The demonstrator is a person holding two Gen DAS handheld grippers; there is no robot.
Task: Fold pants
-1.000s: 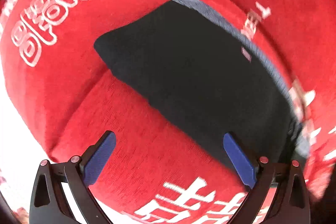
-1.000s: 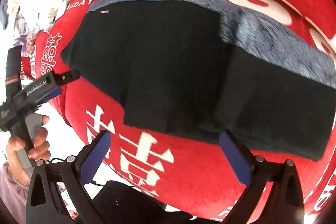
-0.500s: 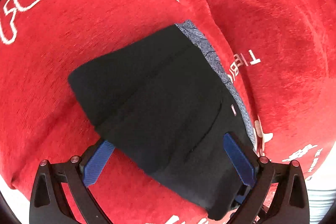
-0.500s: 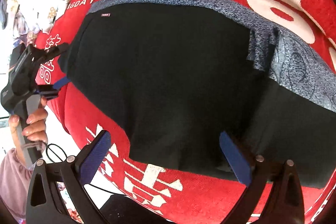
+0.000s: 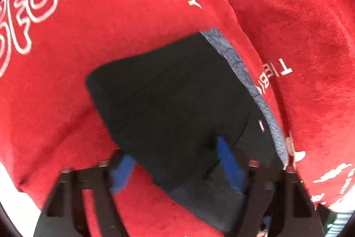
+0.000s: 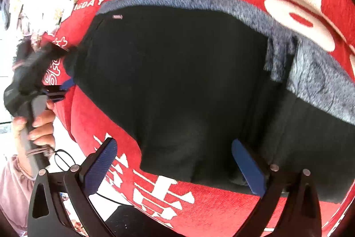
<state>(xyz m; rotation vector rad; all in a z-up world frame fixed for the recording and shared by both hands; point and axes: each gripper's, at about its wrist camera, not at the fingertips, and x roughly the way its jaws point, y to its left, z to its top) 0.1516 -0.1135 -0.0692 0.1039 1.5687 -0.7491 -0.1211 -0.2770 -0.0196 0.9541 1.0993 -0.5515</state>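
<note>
Black pants (image 5: 177,108) spread on red blanket (image 5: 111,21), frame centre; left hand-held gripper (image 5: 175,161), wide a second ago, now closing over lower hem; right hand-held gripper (image 6: 175,163) open at near edge, fold grasp beginning.

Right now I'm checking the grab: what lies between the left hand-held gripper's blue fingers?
In the left wrist view, the near edge of the black pants lies between the closing fingers of the left hand-held gripper, over the red blanket.

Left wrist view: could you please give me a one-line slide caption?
Left tongs closing over the near corner of black pants spread on a red printed blanket.
</note>
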